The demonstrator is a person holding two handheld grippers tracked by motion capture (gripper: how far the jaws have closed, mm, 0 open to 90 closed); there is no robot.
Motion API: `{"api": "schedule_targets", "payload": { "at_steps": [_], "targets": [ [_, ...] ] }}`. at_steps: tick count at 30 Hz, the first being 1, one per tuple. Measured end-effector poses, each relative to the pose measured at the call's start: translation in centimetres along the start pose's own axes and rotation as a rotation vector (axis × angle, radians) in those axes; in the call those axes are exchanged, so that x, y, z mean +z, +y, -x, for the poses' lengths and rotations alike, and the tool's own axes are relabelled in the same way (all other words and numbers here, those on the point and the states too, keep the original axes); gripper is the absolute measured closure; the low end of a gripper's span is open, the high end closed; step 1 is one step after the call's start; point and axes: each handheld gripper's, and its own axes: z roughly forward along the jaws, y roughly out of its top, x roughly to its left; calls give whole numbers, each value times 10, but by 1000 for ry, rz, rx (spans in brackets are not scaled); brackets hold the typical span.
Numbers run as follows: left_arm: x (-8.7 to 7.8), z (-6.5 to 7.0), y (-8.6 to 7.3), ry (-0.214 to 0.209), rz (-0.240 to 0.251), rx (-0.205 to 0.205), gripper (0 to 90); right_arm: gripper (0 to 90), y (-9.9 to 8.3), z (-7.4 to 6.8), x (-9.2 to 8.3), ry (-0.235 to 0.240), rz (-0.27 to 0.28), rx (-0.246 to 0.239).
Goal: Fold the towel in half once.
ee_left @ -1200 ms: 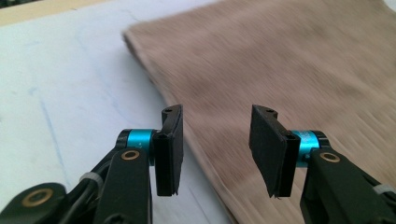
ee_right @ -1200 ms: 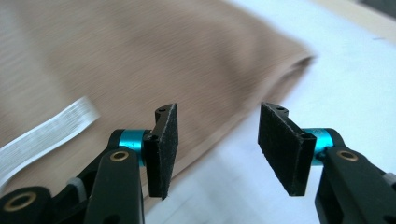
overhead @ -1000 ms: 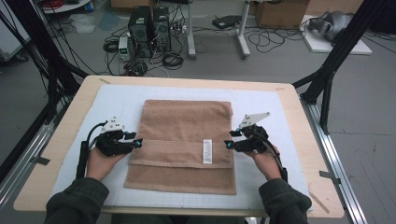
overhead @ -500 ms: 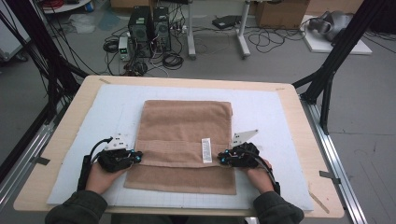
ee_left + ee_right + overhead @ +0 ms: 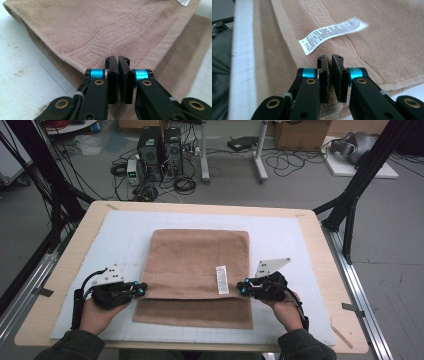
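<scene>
I have the tan towel lying flat in the middle of the white mat, folded so that its upper layer stops short of the near edge and a strip of the lower layer shows below it. A white care label sits on the upper layer near its right corner.

My left gripper comes in level from the left and meets the near-left corner of the upper layer; in the left gripper view its jaws have just been closing and now stand pressed together on the towel's edge — the cloth's hem runs right into them. My right gripper mirrors it from the right, level and pointing inward at the near-right corner, just below the label. In the right gripper view its jaws have likewise just been closing and are pinched on the hem, with the label just beyond the tips.

Both hands are low over the mat — forearms entering from the table's near edge, wrists turned inward toward each other.
</scene>
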Motion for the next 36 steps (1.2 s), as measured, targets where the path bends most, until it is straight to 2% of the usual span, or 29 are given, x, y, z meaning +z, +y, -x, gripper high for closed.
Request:
{"api": "schedule_targets", "payload": {
  "at_steps": [1,6,9,11,12,13,14,15,16,19,21,25,29,31,32,33,35,36],
  "targets": [
    [-2,2,-2,0,-7,12,860,846,0,-4,-2,6,3,-3],
    [-8,14,-17,-19,-18,10,860,844,-8,-23,-6,37,-5,-18],
    [-10,19,-24,-17,-31,21,860,844,-14,-30,-4,50,-26,-28],
    [-9,20,-31,-18,-38,16,859,836,-18,-34,0,65,-30,-21],
    [-8,20,-33,-19,-47,16,856,808,-22,-35,4,80,-42,-16],
    [-6,19,-36,-22,-63,9,841,737,-24,-34,7,89,-49,-10],
    [-3,19,-38,-18,-75,-5,769,687,-27,-33,10,100,-60,9],
    [-2,18,-40,-20,-96,-10,679,671,-29,-32,12,97,-66,19],
    [-1,17,-42,-33,-101,-17,639,668,-30,-32,13,100,-53,22],
    [1,17,-43,-42,-99,-20,608,636,-28,-34,14,124,-33,19],
    [2,18,-43,-38,-103,-4,597,599,-29,-36,21,148,-56,5],
    [2,21,-44,-36,-107,12,560,526,-33,-41,33,159,-102,-16],
    [4,24,-44,-15,-108,43,566,541,-37,-41,34,161,-81,-27],
    [4,24,-44,-17,-103,45,623,566,-36,-44,35,143,-92,-53],
    [3,23,-44,-22,-104,38,675,584,-35,-44,35,137,-101,-68],
    [3,22,-44,-26,-105,34,703,590,-34,-44,35,141,-105,-64],
    [2,19,-43,-47,-109,6,693,587,-35,-41,35,162,-102,-46],
    [0,18,-43,-52,-108,0,665,558,-35,-39,34,170,-98,-33]
  ]
}}
